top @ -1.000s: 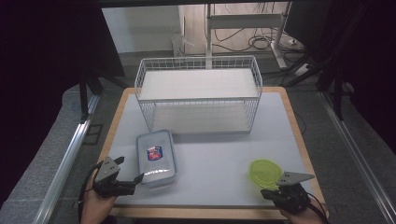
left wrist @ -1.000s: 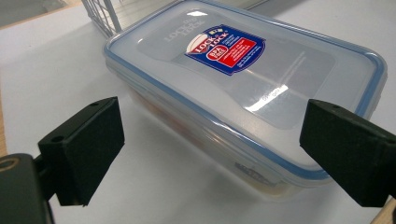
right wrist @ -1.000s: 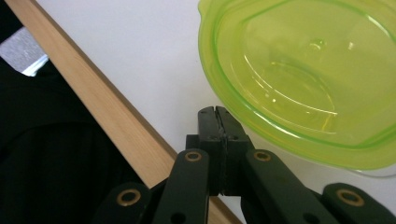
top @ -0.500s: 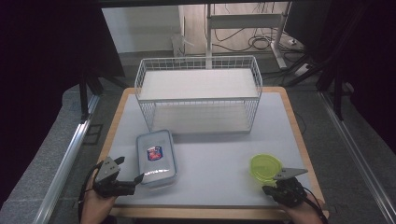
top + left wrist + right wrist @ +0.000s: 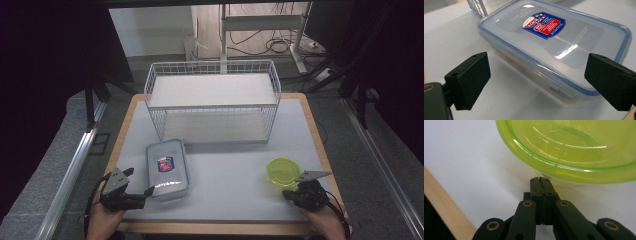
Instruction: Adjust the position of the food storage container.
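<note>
Your left gripper (image 5: pixel 148 190) sits at the near left of the white table top (image 5: pixel 235 175), jaws spread wide with nothing pressed between them. In the left gripper view, the clear rectangular plastic food container with a blue-edged snap lid and a red-and-blue label (image 5: pixel 554 47) lies just ahead of that gripper (image 5: pixel 537 75); its near corner reaches into the gap between the two black pads (image 5: pixel 469 77), but neither pad touches it. In the high view the container (image 5: pixel 167 168) lies flat on the table, its long side running away from you, just in front of the white wire shelf basket (image 5: pixel 212 100) at the far edge.

Your right gripper (image 5: pixel 286 195) is at the near right, jaws pressed flat together on nothing. In the right gripper view, its closed tips (image 5: pixel 540 181) point at the lower wall of the translucent lime-green round plastic bowl (image 5: pixel 574 147), right up under the rim; you cannot tell whether they touch it. The bowl (image 5: pixel 282 172) stands upright on the table just beyond that gripper, well apart from the container.
</note>
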The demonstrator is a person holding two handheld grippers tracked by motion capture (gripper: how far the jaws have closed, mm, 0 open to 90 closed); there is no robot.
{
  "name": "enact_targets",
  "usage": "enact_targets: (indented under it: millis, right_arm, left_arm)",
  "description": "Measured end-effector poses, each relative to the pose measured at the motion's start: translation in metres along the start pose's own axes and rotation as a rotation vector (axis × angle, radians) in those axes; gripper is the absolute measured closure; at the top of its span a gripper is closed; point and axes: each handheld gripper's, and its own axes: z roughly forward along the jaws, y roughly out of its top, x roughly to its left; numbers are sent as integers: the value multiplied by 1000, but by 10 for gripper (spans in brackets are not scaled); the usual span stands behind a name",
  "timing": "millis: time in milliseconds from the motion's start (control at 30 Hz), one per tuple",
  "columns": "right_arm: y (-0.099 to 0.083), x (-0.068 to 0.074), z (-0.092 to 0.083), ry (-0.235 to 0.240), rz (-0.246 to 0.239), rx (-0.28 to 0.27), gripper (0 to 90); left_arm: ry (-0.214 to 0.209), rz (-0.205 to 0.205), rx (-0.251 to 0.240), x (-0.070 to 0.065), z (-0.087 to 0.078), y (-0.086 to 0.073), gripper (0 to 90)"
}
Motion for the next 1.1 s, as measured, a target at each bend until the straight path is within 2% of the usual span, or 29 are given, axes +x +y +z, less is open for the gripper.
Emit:
enact_targets:
  millis: [367, 800, 900, 1000, 1100]
  right_arm:
    - [12, -14, 7, -10, 21, -16, 899]
    - [26, -15, 18, -12, 1, -15, 899]
    - [26, -13, 18, -16, -1, -12, 899]
    - [26, -9, 15, -16, -14, -23, 898]
    - [27, -3, 11, -15, -30, -43, 897]
  left_arm:
    - [-2, -4, 2, 1, 1, 0, 65]
    - [-5, -8, 3, 2, 1, -1, 65]
    - [-10, -26, 7, 4, 1, -1, 65]
    - [-12, -70, 12, 11, -2, -1, 68]
    - [6, -93, 12, 20, -6, -3, 73]
